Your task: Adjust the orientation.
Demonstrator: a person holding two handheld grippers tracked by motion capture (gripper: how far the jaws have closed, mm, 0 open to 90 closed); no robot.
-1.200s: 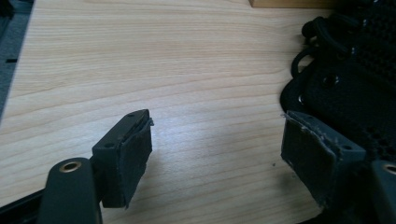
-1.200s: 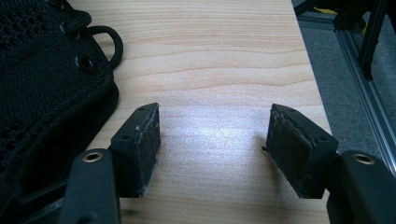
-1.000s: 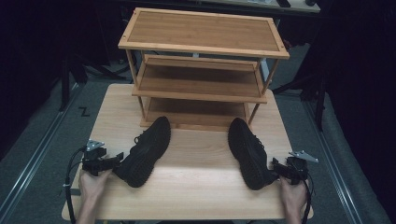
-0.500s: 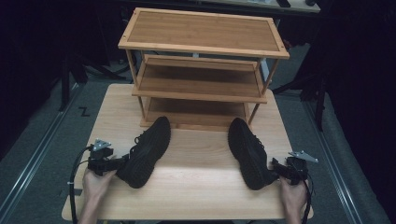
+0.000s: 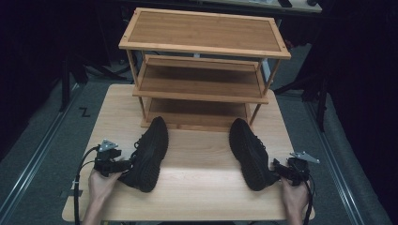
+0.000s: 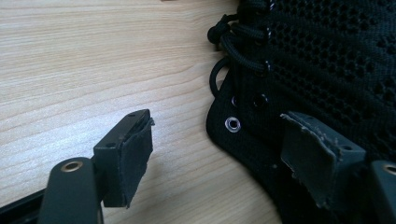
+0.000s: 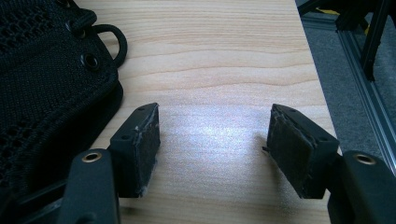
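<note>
Between the left shoe (image 5: 148,154) and the right shoe (image 5: 249,153) the wooden table (image 5: 197,164) is free, so a hand can pass there. Behind them the shoe rack (image 5: 202,75) blocks the way forward.

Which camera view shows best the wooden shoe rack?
The high view: the wooden shoe rack stands whole at the table's far side, all three shelves visible, behind two black shoes. The gripper views look at tabletop and shoe fabric, not toward the rack.

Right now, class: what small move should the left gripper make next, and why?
Probably slide toward the left shoe and close: the left gripper is open, one pad already over the collar, the other above bare table.
</note>
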